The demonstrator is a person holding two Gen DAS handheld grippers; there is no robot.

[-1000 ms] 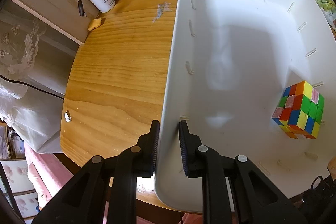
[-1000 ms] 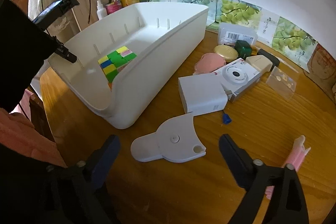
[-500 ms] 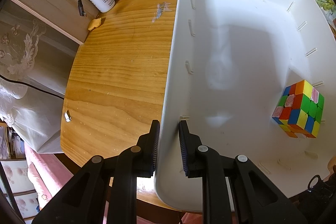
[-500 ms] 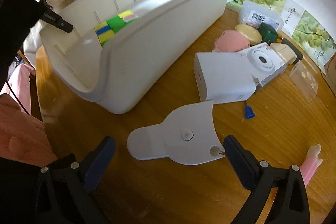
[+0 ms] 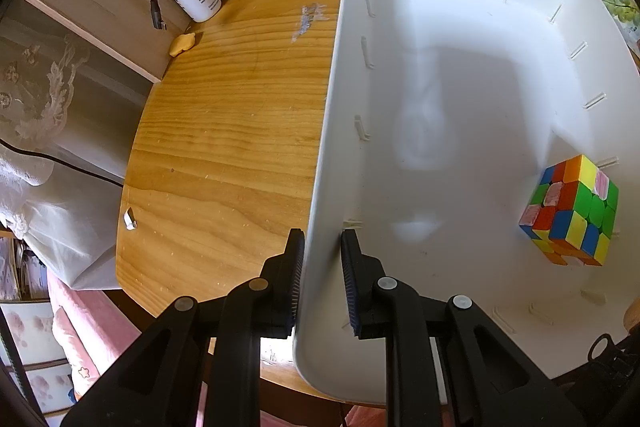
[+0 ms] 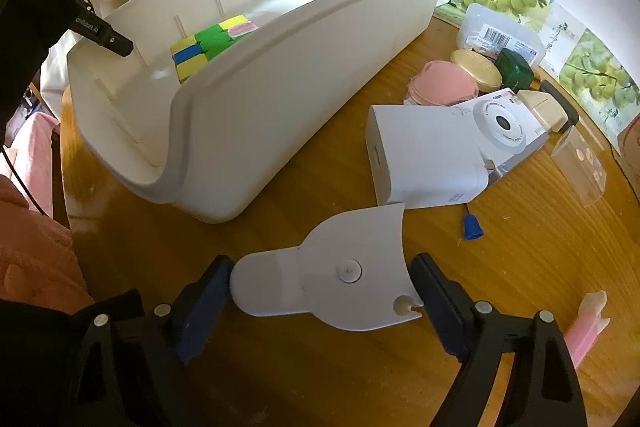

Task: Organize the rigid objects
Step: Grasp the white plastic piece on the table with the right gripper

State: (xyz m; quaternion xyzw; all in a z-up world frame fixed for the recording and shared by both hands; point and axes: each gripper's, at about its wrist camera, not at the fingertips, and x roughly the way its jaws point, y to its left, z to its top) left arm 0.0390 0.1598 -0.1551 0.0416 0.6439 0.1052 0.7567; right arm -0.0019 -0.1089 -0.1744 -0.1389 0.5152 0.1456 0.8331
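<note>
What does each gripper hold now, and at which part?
Left gripper clamps the white bin by its side wall. Right gripper is closing around the flat white piece.

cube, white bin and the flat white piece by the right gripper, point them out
cube (image 5: 570, 211), left wrist view, its green face
white bin (image 6: 280, 99), right wrist view, its outer side wall
flat white piece (image 6: 332, 275), right wrist view, its top, near the round stud

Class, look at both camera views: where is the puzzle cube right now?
The cube lies inside the white bin, against its right wall in the left wrist view; the right wrist view shows it behind the bin's near wall.
</note>
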